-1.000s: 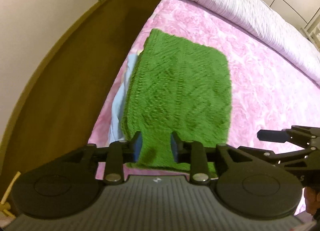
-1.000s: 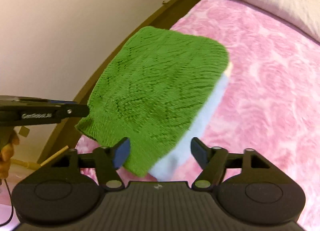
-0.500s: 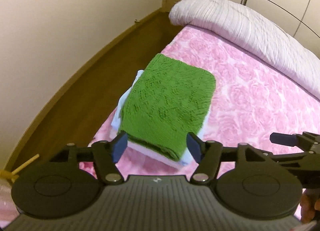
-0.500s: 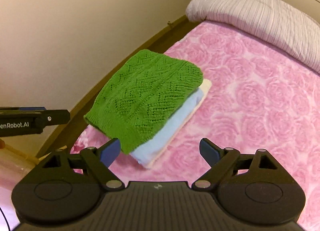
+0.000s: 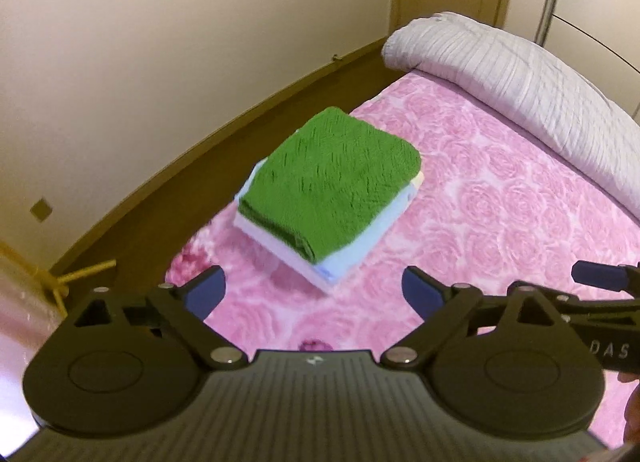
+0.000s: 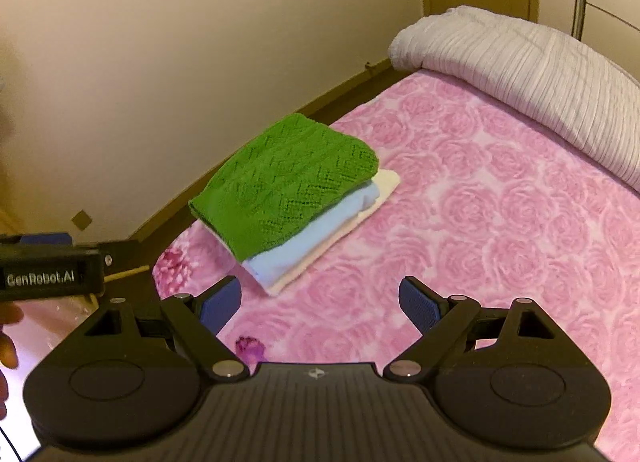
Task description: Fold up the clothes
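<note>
A folded green knitted sweater (image 5: 334, 186) with an open zigzag pattern lies flat on top of a small stack of folded clothes. Under it sits a folded light blue garment (image 6: 312, 246), and under that a folded cream garment (image 6: 384, 186) whose edges stick out a little on one side. The stack rests on the pink rose-patterned bed cover (image 6: 500, 222), near the bed's edge beside the wall.

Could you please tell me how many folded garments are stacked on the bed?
3. The green knit lies on top, a light blue piece under it, and a cream one at the bottom, on the pink bedspread. More layers could be hidden underneath.
</note>
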{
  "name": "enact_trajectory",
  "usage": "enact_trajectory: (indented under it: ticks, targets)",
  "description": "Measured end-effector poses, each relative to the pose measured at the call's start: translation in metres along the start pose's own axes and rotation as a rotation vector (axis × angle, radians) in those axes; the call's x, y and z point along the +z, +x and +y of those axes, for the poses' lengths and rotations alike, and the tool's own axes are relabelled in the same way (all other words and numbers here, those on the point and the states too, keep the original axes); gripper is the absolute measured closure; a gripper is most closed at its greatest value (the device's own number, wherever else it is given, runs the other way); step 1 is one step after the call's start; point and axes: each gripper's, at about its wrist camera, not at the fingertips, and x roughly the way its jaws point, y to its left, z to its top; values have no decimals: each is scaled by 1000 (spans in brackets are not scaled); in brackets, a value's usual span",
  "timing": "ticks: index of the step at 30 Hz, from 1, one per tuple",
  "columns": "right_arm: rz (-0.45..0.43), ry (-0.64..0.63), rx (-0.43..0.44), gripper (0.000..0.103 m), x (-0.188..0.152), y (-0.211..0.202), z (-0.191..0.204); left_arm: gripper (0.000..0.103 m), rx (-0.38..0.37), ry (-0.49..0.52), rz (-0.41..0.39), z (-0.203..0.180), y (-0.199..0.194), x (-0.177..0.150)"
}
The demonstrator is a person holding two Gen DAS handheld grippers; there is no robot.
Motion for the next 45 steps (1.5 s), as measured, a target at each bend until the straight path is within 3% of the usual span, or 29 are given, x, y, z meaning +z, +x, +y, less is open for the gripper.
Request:
enact_trajectory:
  ticks: [10,20,32,41,45]
  targets:
    - [1,-135,-15,14,-17,-28,-6,1,150,-83,-8,-21,-42,-53]
    - [40,-171,36,14,-19,-26,-12,1,147,-163,-32,-32,-52,-66]
    - [125,-137,-22,14,7,15,-32,1,83,-212,37,-32,-2,-44]
    - [187,-134,-63,14,24,53,-34,1,104,-216,104,-19,40,-29]
    - [215,-143,-70,14,27,67,-32,1,80,-240,129,-14,51,-25]
